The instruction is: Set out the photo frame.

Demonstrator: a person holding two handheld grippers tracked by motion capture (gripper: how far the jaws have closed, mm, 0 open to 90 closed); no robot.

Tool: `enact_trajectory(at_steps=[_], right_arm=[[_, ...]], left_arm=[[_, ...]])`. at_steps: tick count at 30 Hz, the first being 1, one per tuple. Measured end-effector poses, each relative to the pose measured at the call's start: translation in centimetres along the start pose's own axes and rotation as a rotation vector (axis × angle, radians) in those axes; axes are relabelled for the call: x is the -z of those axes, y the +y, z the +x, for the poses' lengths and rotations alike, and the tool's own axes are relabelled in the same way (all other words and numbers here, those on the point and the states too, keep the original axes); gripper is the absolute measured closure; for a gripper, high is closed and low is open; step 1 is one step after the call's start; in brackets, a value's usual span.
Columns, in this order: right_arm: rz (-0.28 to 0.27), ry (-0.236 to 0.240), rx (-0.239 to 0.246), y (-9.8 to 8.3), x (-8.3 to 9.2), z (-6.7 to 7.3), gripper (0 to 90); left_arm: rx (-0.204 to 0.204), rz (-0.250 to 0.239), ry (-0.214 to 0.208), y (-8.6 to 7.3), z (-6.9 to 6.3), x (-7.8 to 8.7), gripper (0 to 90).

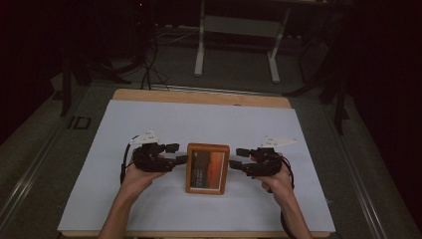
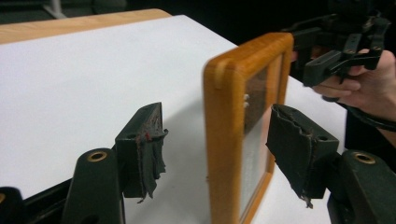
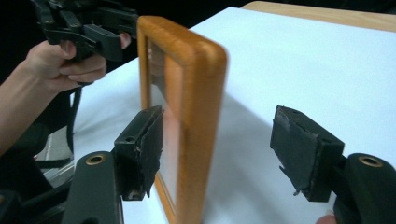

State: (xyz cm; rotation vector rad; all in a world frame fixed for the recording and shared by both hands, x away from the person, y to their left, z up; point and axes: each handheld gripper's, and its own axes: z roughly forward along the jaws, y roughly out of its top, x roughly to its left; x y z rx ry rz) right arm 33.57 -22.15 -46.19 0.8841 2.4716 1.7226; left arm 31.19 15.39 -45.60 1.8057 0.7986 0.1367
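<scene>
A wooden picture frame point(image 1: 207, 168) stands upright on the white sheet point(image 1: 149, 124), its glazed face toward the person. My left gripper point(image 1: 177, 153) is open at the frame's left edge. In the left gripper view that gripper point(image 2: 222, 144) has one jaw on each side of the frame's edge point(image 2: 223, 140), with gaps to both pads. My right gripper point(image 1: 239, 158) is open at the right edge. In the right gripper view it point(image 3: 219, 140) straddles the frame point(image 3: 201, 116) the same way, the left pad close to the glass. What props the frame is hidden.
The white sheet covers most of a wooden table point(image 1: 199, 97), with bare sheet behind and on both sides of the frame. Beyond the table are a dim floor, cables point(image 1: 149, 69) and a white stand point(image 1: 239, 30).
</scene>
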Motion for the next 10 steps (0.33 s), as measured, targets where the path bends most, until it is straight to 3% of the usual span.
enact_trajectory(at_steps=[6,10], right_arm=[[-0.011,-0.035,-0.017,-0.4,1.8,-1.0,35.3],[-0.001,-0.058,-0.041,-1.2,2.8,-1.9,35.2]], left_arm=[[0.054,-0.004,0.051,-0.3,1.0,1.2,36.6],[0.062,0.01,0.104,-0.7,1.3,1.8,36.6]])
